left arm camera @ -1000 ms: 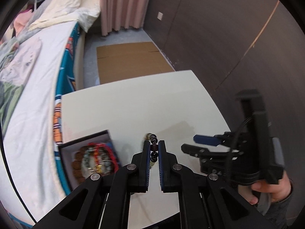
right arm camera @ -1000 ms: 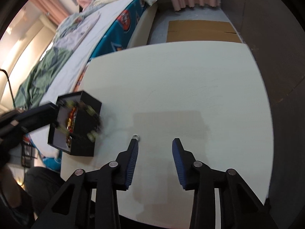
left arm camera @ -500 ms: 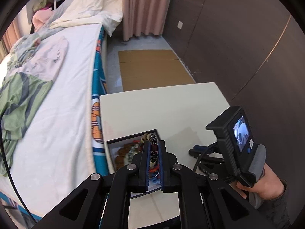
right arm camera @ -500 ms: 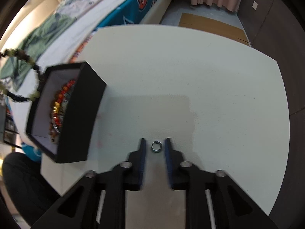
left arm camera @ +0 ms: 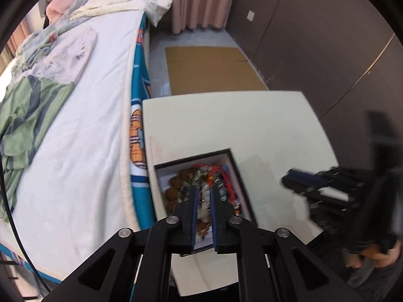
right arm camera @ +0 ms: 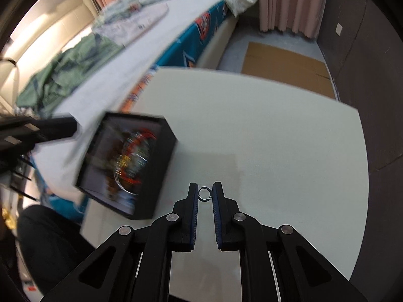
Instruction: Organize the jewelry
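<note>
Your left wrist camera looks steeply down along the left hand-held gripper [left arm camera: 203, 196], close above the open black box [left arm camera: 236, 173] at the surface [left arm camera: 226, 120] edge beside the bed [left arm camera: 75, 125]. Your right wrist camera looks forward and down along the right hand-held gripper [right arm camera: 205, 196], low over the same surface [right arm camera: 277, 130]. Both views share the box [right arm camera: 161, 171], the bed [right arm camera: 105, 50], the floor cardboard [left arm camera: 211, 70] [right arm camera: 287, 65] and the curtain [left arm camera: 199, 0] [right arm camera: 289, 2].
</note>
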### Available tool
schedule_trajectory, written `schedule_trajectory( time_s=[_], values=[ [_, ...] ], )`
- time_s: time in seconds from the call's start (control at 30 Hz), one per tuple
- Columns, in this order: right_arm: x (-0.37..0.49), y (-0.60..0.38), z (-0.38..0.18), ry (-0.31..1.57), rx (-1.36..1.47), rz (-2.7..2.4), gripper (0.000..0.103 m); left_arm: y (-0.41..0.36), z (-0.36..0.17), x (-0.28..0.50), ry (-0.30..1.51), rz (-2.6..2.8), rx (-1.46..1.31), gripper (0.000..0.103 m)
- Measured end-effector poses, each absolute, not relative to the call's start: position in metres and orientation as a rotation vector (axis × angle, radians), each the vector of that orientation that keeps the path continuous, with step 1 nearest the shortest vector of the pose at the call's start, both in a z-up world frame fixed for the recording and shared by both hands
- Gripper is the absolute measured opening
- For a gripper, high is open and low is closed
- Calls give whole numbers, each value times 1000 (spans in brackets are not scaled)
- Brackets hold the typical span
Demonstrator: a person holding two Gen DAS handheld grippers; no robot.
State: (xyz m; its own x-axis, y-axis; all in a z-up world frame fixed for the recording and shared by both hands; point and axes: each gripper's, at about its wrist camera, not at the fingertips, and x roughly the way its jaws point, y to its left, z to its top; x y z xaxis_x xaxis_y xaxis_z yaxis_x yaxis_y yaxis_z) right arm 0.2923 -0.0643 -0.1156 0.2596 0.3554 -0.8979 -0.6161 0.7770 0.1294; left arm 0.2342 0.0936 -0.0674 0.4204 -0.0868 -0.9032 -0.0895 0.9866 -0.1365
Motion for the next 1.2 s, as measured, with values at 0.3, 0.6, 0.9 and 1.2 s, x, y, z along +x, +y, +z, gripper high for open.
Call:
schedule_trajectory(
  time_s=[0.3, 0.6, 0.9, 1.2],
  values=[
    [286, -41, -72, 1040, -120, 817, 13, 116, -42, 209, 1044, 42, -173, 69],
    [268, -7, -61, 1056, -31, 966, 35, 138, -33, 183, 990, 84, -222, 69],
    [248, -42, -28, 967, -40, 839, 73, 131, -24, 154, 894, 80, -244, 70],
    [223, -99, -11, 920, -32, 745, 83, 92, -5, 125, 783, 28, -203, 90]
  ],
)
